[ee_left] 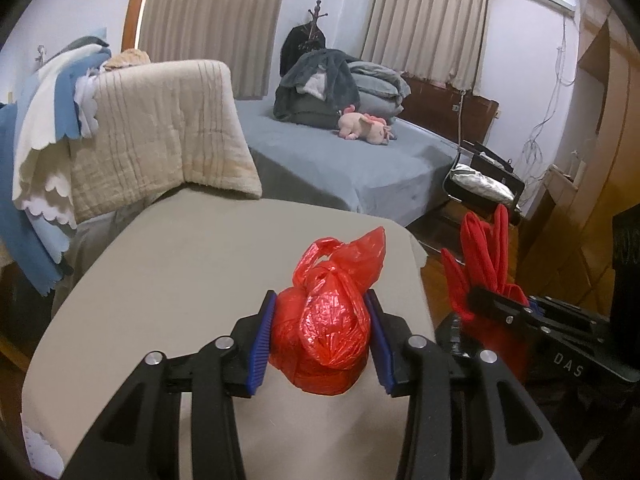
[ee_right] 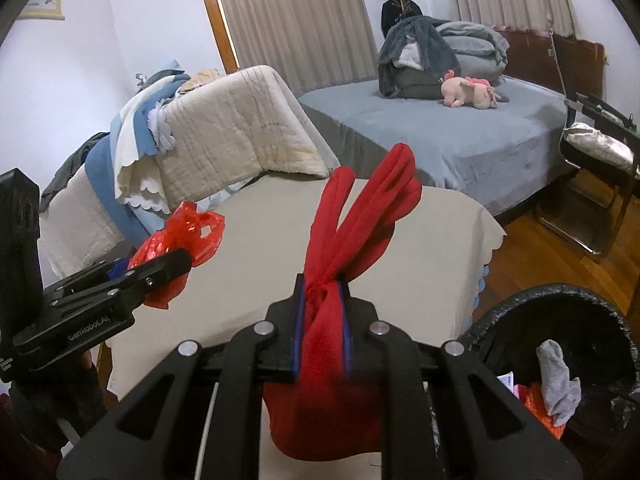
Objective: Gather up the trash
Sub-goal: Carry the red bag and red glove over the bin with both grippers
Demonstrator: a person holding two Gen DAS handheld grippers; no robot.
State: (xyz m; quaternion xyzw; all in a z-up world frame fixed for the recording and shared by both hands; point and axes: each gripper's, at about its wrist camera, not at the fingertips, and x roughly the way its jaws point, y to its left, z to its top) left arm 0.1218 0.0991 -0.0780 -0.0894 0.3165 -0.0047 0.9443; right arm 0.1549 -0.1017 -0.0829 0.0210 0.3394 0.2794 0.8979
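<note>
Left gripper (ee_left: 320, 334) clenched on red bag (ee_left: 326, 320) — knotted handles poking past the fingertips, above beige table (ee_left: 180, 280), right gripper (ee_right: 322, 320) pinching red cloth (ee_right: 352, 216) between its fingers (ends fanning forward), bin (ee_right: 560, 300) right of right fingers — grey rag (ee_right: 556, 380) inside.

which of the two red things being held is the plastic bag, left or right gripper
The left gripper holds the tied, crinkly, shiny red plastic bag. The right gripper holds a soft matte red cloth instead.
</note>
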